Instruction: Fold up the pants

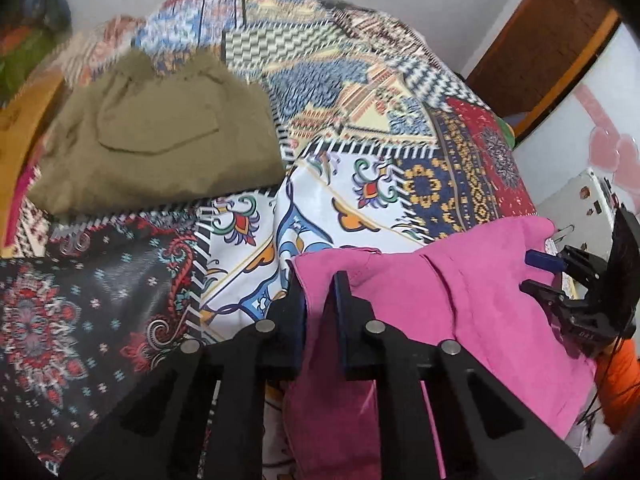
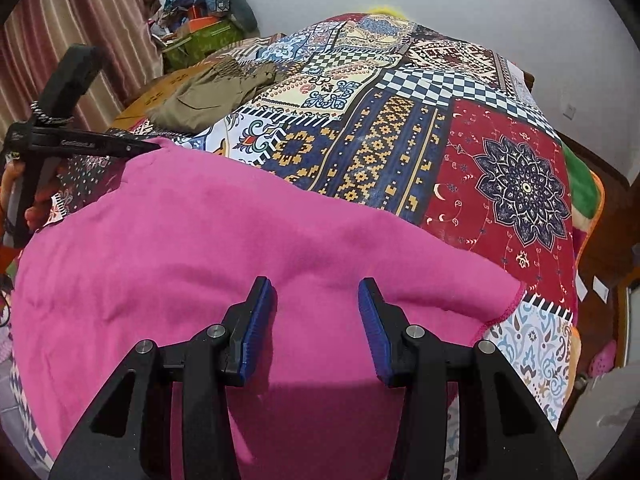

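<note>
Fleece-soft pink pants (image 2: pixel 248 248) pinched in left claw (image 1: pixel 318 292).

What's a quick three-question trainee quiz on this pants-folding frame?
1. True or false: the left hand-held gripper is shut on the pink pants.
2. Pick one. The jaws of the right hand-held gripper are: A) pinched shut on cloth; B) apart, with pink cloth beneath them; C) out of view in both cameras.
3. Short answer: what do the pink pants lie on?

Key: 1 true. 2 B. 3 the patchwork bedspread.
</note>
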The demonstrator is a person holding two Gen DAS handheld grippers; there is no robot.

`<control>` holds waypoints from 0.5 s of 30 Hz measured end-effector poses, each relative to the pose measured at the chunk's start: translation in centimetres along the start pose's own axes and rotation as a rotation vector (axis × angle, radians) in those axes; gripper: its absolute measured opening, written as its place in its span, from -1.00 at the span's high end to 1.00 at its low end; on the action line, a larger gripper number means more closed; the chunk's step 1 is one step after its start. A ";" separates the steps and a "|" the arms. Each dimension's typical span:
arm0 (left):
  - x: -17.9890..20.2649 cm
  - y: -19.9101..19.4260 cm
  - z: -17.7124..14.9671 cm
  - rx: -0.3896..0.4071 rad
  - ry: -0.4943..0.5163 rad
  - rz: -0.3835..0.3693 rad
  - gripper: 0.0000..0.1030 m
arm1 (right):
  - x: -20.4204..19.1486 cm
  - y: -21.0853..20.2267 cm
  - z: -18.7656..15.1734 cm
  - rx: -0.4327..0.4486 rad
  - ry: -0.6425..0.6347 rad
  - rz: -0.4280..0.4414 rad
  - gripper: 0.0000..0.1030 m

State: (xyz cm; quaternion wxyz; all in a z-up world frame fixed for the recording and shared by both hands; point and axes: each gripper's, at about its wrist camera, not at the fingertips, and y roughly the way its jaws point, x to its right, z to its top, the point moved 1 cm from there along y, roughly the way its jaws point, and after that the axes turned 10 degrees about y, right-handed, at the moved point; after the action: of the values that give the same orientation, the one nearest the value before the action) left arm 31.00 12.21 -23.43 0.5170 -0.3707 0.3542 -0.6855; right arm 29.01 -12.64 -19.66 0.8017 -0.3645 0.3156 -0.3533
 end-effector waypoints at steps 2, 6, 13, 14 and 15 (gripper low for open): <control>0.4 -0.7 -0.1 0.021 0.006 0.012 0.85 | -0.1 0.0 0.0 0.000 -0.001 -0.001 0.19; -0.2 -2.4 0.0 0.084 -0.065 -0.026 0.88 | -0.6 -0.2 0.0 0.004 -0.033 -0.015 0.19; -1.9 -4.3 -0.8 0.134 -0.157 -0.022 0.90 | -1.6 -0.2 0.0 0.008 -0.083 0.007 0.19; -2.4 -4.7 -1.1 0.142 -0.182 -0.029 0.90 | -1.7 -0.2 0.0 0.008 -0.087 0.010 0.19; -2.8 -5.0 -1.4 0.149 -0.205 -0.039 0.90 | -1.8 -0.1 0.0 0.007 -0.091 0.015 0.19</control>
State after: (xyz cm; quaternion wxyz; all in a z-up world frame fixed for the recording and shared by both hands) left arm 28.06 16.17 -20.21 0.5631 -0.4061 0.2405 -0.6783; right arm 27.95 -11.25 -19.13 0.8192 -0.3751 0.2801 -0.3313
